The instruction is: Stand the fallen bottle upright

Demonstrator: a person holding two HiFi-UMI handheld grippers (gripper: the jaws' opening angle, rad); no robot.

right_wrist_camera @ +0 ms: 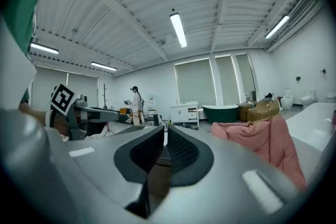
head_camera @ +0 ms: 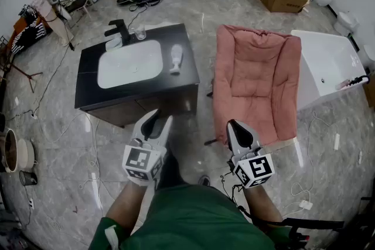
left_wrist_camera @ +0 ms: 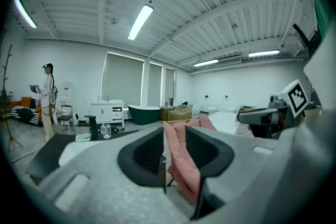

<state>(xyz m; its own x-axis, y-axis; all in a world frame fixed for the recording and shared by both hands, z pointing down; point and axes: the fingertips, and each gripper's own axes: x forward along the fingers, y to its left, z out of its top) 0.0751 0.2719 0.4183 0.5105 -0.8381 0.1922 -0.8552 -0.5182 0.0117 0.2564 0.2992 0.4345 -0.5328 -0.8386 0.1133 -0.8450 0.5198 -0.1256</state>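
Observation:
A white bottle [head_camera: 176,59] lies on its side on the black vanity top [head_camera: 181,82], just right of the white basin [head_camera: 130,64]. Both grippers hang low in the head view, well short of the vanity and apart from the bottle. My left gripper [head_camera: 159,117] points at the vanity's front edge, jaws a little apart and empty; between them the left gripper view [left_wrist_camera: 176,136] shows pink cushion. My right gripper [head_camera: 235,123] points at the pink chair, jaws together with nothing held [right_wrist_camera: 164,136]. The bottle does not show in either gripper view.
A black faucet [head_camera: 119,29], a glass [head_camera: 139,32] and a soap dish [head_camera: 114,43] stand behind the basin. A pink cushioned chair [head_camera: 255,79] sits right of the vanity, a white bathtub [head_camera: 328,64] beyond it. Cables trail on the floor. A person [head_camera: 41,0] stands far left.

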